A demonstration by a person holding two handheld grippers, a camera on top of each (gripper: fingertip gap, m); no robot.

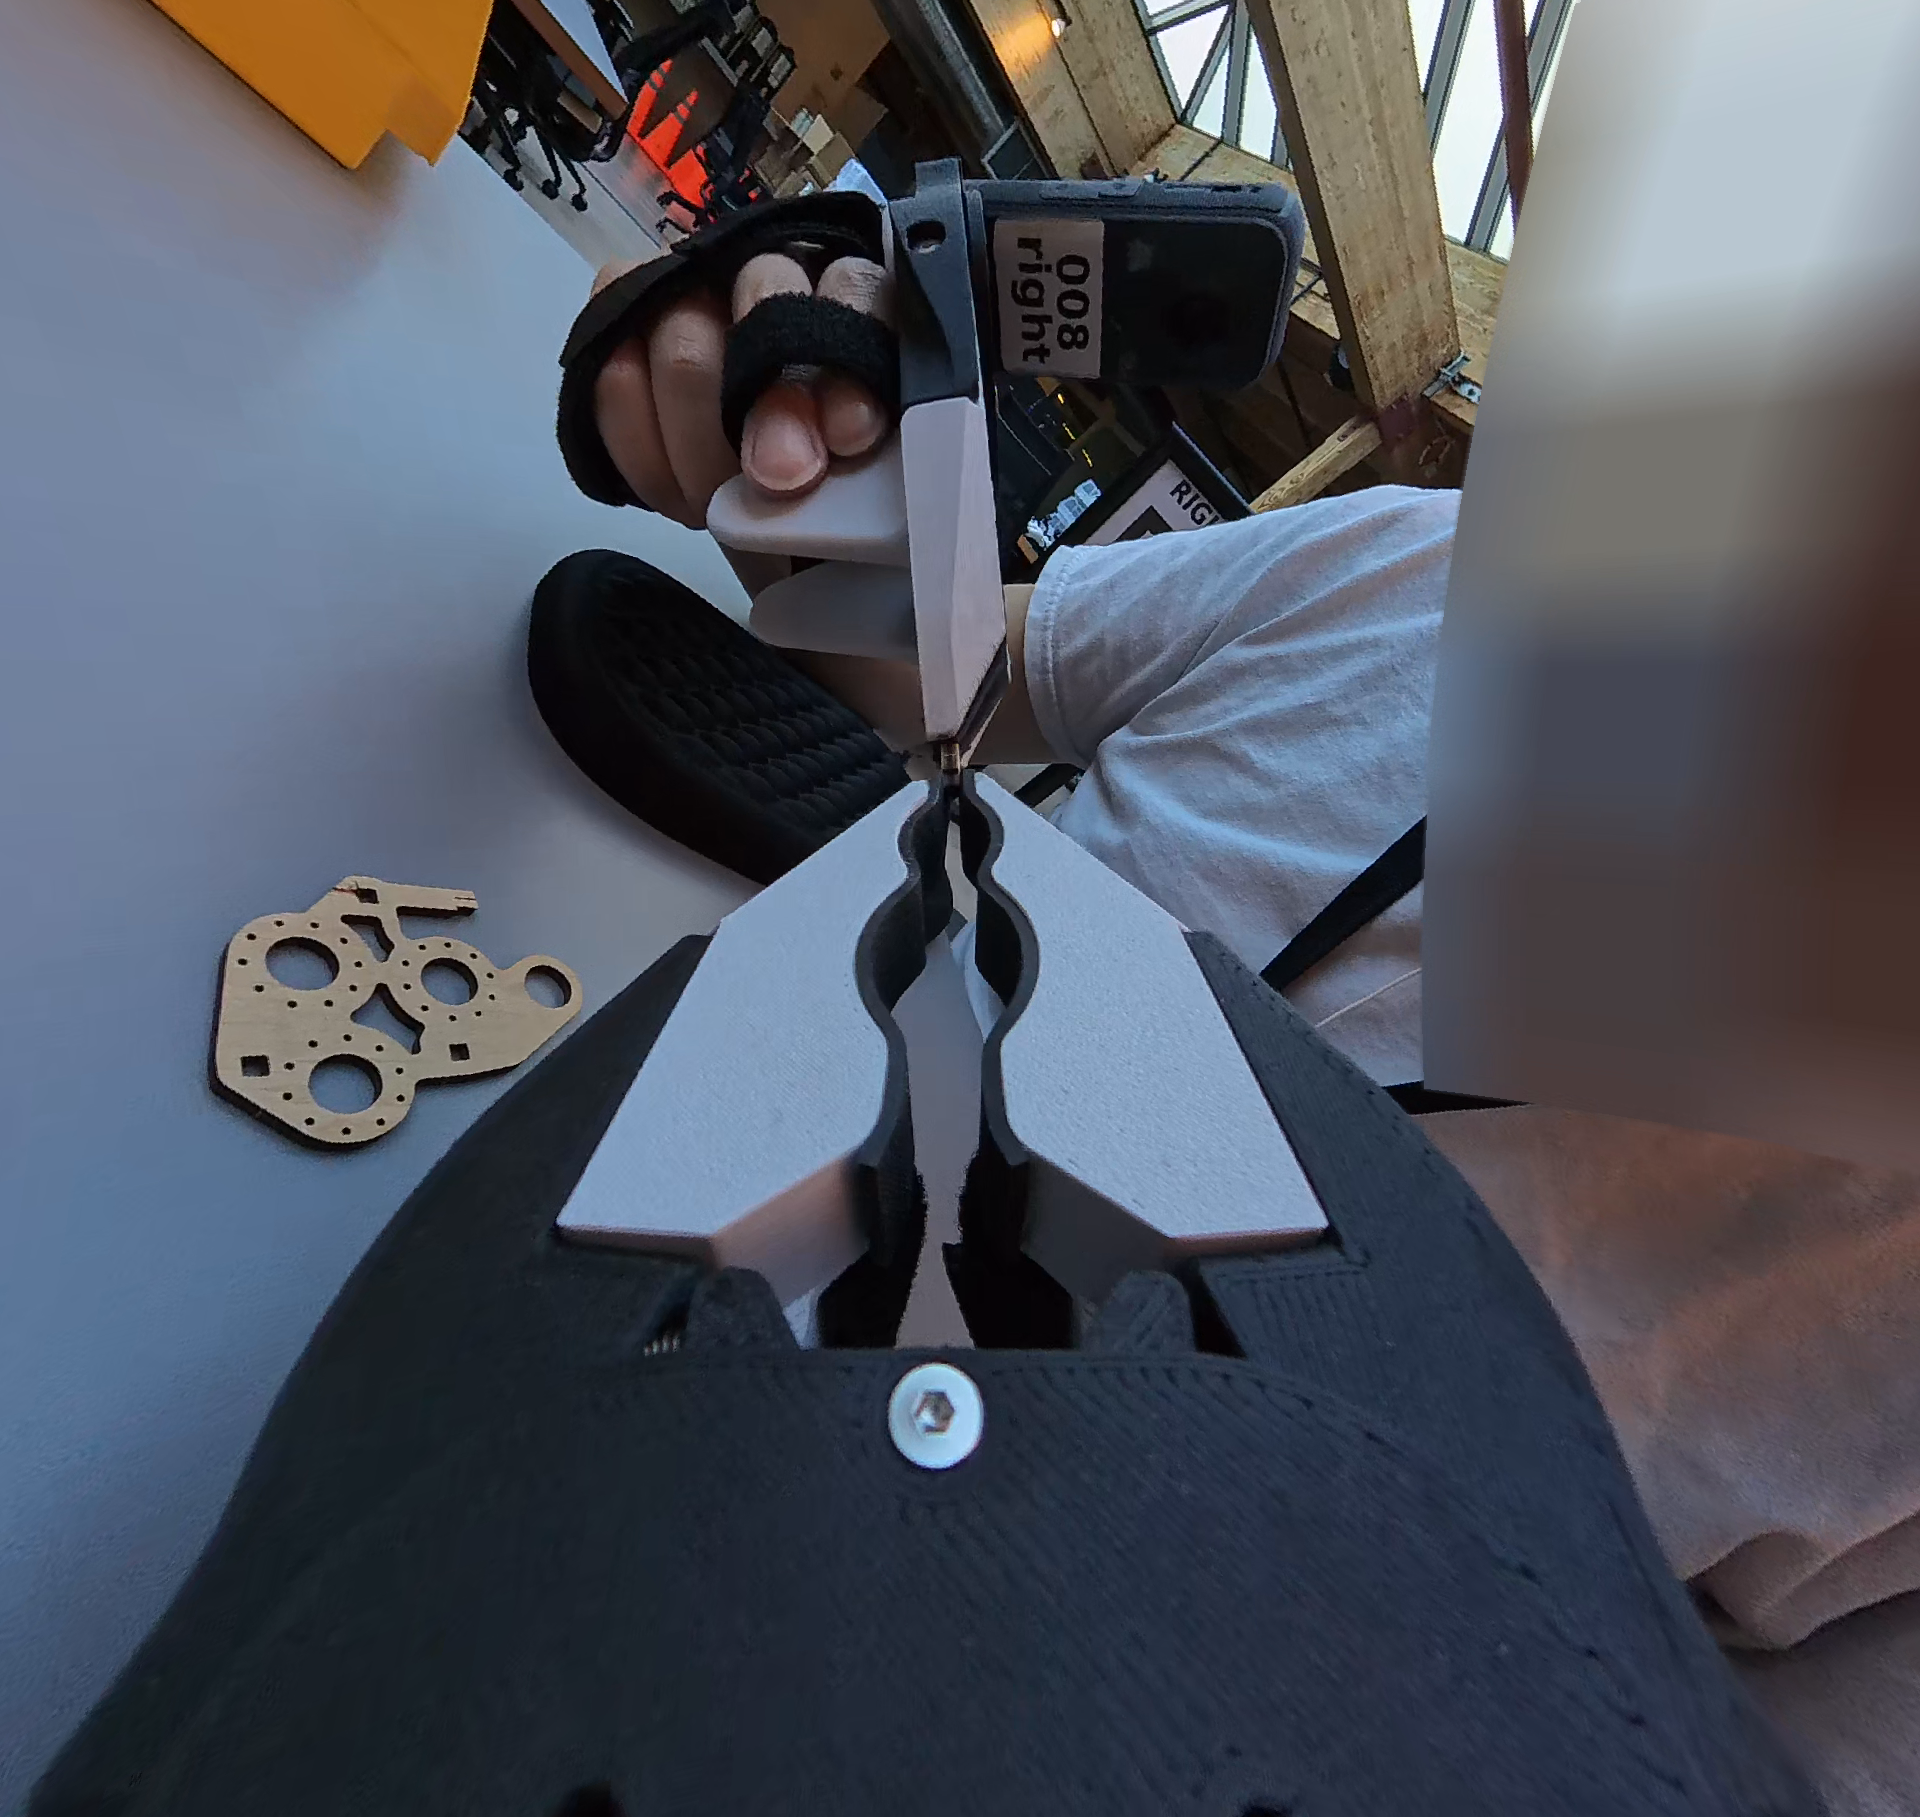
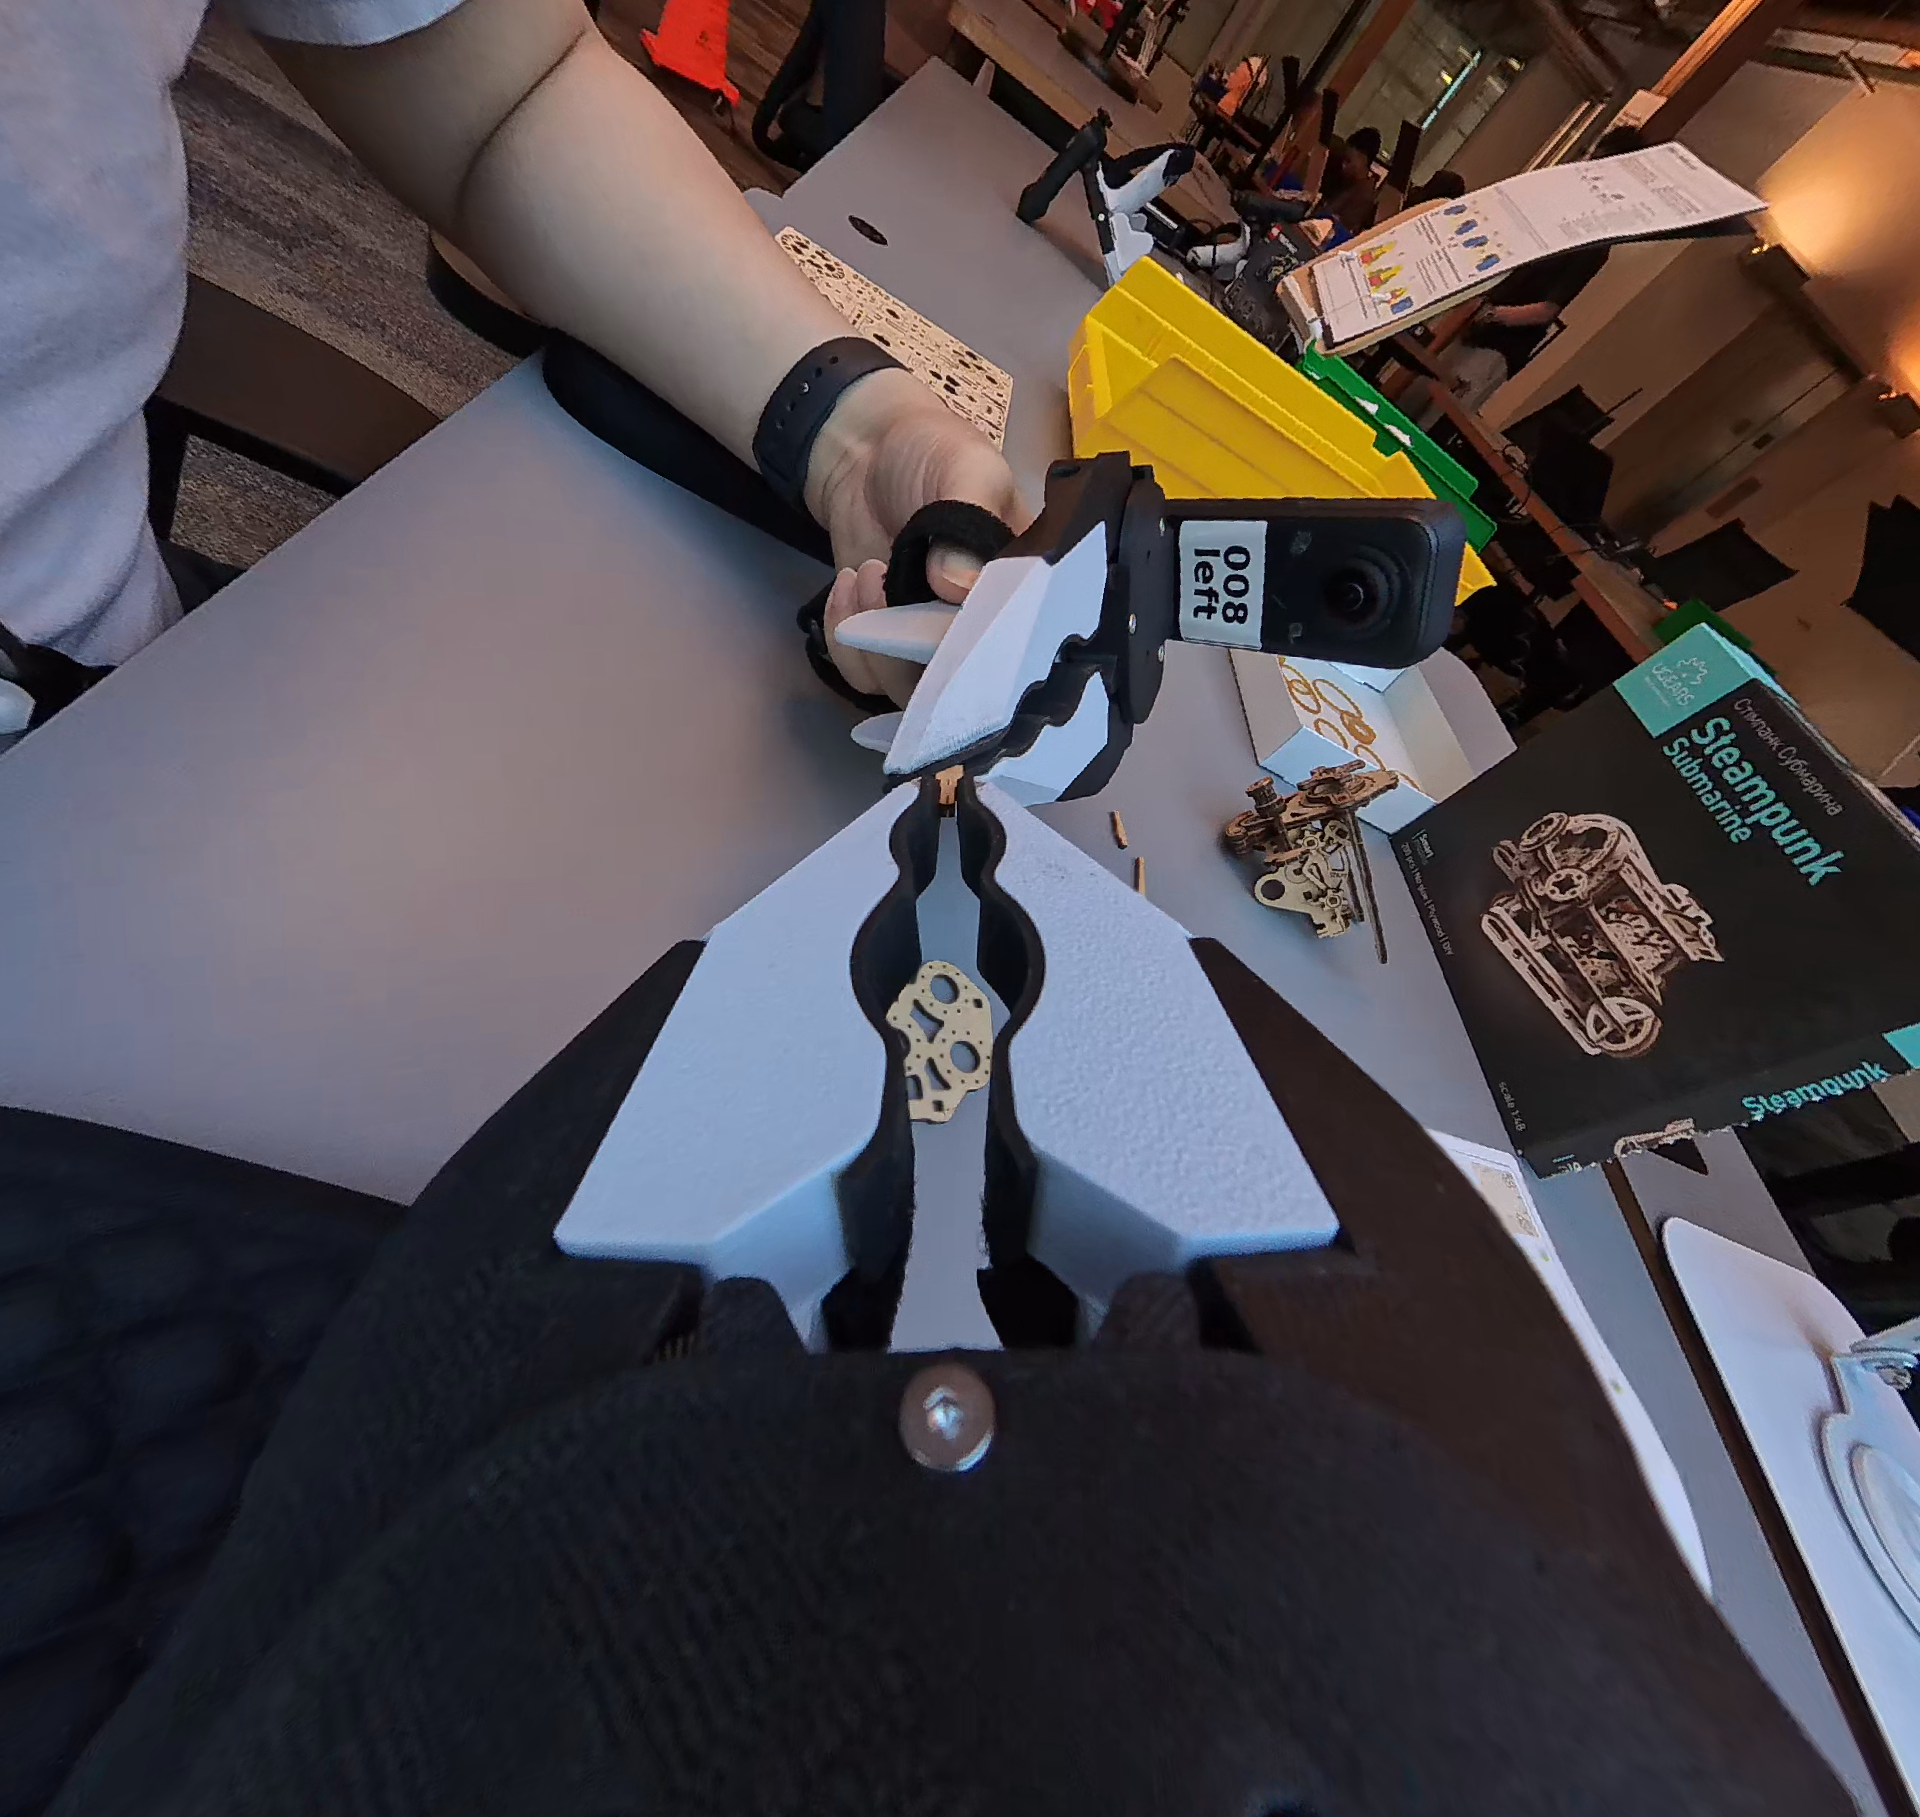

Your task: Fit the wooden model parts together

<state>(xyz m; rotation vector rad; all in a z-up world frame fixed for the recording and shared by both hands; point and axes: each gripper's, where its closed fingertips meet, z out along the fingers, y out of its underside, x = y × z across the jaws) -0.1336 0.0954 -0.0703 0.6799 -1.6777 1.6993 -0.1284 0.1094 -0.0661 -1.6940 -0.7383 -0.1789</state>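
Both grippers raised above the grey desk (image 2: 364, 728), tips meeting in mid-air. Left gripper (image 1: 943, 780) with fingers pressed nearly together, pinching a tiny wooden peg (image 1: 948, 755) at the very tips. Right gripper (image 2: 948, 799) likewise closed down on the same small peg (image 2: 948, 786), seen from the other side. Peg apparently held from both ends at once; cannot tell which grip carries the load. Looks like a hand-over or a re-grip, not a fit.

Progress judged early to middle. Partly built wooden model (image 2: 1311, 853) standing on the desk to the right, near the dark kit box (image 2: 1621, 936), so some joining already done. Flat perforated wooden plate (image 1: 384, 1014) lying loose on the desk, well apart from the model, untouched. Two small loose sticks (image 2: 1118, 830) also on the desk between the grippers and the model. Punched-out parts sheet (image 2: 904, 323) farther off, by the yellow bins (image 2: 1226, 396).

Left to do: peg not yet seated in anything; plate not yet joined to the model.

Plate well below and clear of both sets of fingers; in the right wrist view visible through the gap behind the closed tips, not gripped. Peg right at the fingertips, nothing else touching it.
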